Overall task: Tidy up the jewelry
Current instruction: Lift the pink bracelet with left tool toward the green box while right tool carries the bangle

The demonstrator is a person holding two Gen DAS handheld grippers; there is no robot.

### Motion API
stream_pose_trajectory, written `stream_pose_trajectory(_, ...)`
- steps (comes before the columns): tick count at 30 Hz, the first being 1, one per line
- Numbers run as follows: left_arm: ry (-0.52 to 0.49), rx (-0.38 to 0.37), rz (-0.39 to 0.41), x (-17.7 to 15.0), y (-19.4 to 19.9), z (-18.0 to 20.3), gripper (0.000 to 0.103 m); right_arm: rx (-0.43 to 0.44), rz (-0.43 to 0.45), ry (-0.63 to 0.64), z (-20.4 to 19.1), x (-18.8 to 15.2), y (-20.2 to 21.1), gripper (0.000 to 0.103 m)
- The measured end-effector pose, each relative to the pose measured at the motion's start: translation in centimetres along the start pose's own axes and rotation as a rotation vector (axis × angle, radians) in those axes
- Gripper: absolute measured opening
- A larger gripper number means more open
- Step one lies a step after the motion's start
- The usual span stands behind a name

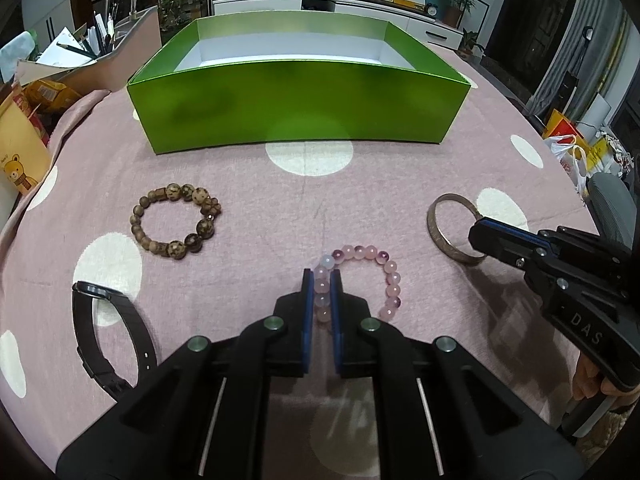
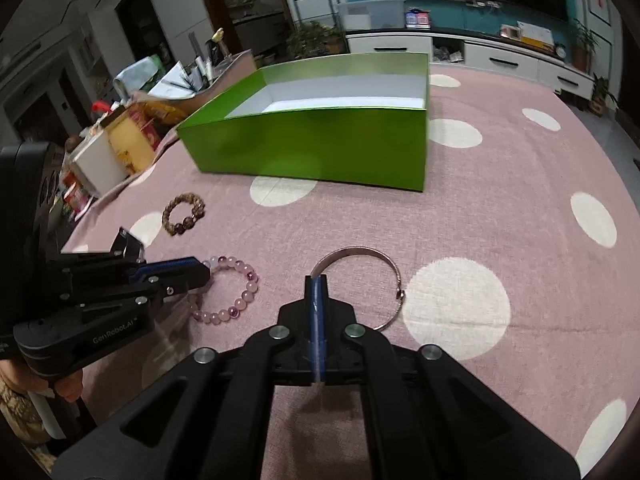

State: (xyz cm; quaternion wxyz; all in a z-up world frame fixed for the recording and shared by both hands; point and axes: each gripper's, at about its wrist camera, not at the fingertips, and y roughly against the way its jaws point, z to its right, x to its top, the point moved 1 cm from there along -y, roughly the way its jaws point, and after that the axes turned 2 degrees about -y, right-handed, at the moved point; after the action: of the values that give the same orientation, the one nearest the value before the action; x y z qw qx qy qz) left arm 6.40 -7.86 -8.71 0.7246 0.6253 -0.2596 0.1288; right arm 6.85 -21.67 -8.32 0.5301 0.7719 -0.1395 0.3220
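Writing: "DAS" in pale raised letters on the right gripper (image 1: 478, 236) body, seen from the left wrist; "GenRobot.AI" on the left gripper (image 2: 200, 272) body, seen from the right wrist. Both are matte black plastic with blue pads.

Left gripper: fingers pinched on one side of the pink bracelet (image 1: 360, 284), a loop of glossy translucent round beads, pink with a few purple-tinged and one pale white. It lies on the cloth (image 1: 260, 216).

Right gripper: pads pressed nearly together, gripping the near rim of the bangle (image 2: 360, 284), a thin metal hoop, dull silver.

Brown bracelet (image 1: 176, 220): mottled wood-like beads, uneven sizes, lying to the left, apart from both grippers.

Watch (image 1: 108, 340): black band, curved on its side, near left edge.

Box (image 1: 296, 104): open, glossy green card walls, white inside, at the far side of the jewelry.

Cloth: pink, fuzzy weave, large white dots.
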Motion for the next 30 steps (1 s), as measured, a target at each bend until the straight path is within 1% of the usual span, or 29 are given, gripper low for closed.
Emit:
stream_pose_trajectory(6,0.004,-0.002,-0.005,-0.1,-0.1,-0.3,0.007,-0.045,-0.089,0.098,-1.0,0.3,-2.0,0.004)
stream_pose_trajectory(7,0.004,-0.003,-0.006,-0.1,-0.2,-0.3,0.007,-0.054,-0.101,0.110,-1.1,0.2,-2.3,0.007)
stream_pose_trajectory(8,0.004,-0.003,-0.007,-0.1,-0.2,-0.3,0.007,-0.065,-0.112,0.121,-1.1,0.2,-2.5,0.013)
stream_pose_trajectory(10,0.005,-0.004,-0.009,-0.1,-0.3,-0.3,0.007,-0.071,-0.118,0.141,-1.3,-0.1,-2.9,0.014)
stream_pose_trajectory(12,0.004,-0.005,-0.010,-0.1,-0.4,-0.3,0.007,-0.084,-0.117,0.157,-1.5,-0.1,-2.9,0.014)
stream_pose_trajectory(13,0.003,-0.004,-0.011,-0.2,-0.5,-0.3,0.007,-0.083,-0.118,0.156,-1.5,-0.1,-2.9,0.007)
stream_pose_trajectory(14,0.004,-0.004,-0.012,-0.2,-0.5,-0.3,0.007,-0.074,-0.121,0.154,-1.5,-0.1,-2.9,0.002)
stream_pose_trajectory(15,0.004,-0.005,-0.011,-0.2,-0.5,-0.4,0.007,-0.073,-0.121,0.153,-1.5,-0.1,-2.9,0.002)
stream_pose_trajectory(16,0.004,-0.005,-0.009,-0.1,-0.5,-0.4,0.007,-0.077,-0.115,0.157,-1.6,-0.1,-2.8,0.002)
stream_pose_trajectory(18,0.005,-0.006,-0.002,-0.1,-0.2,-0.4,0.007,-0.056,-0.101,0.149,-1.6,-0.2,-2.4,0.002)
stream_pose_trajectory(22,0.005,-0.008,0.015,0.2,0.5,-0.4,0.007,-0.016,-0.054,0.099,-1.2,0.2,-1.0,0.002)
stream_pose_trajectory(27,0.001,-0.010,0.057,0.9,2.1,-0.3,0.007,0.028,0.005,0.049,-0.6,0.9,1.1,0.002)
stream_pose_trajectory(30,-0.004,-0.005,0.081,1.4,3.1,-0.3,0.007,0.036,0.035,0.041,-0.5,1.2,2.2,0.002)
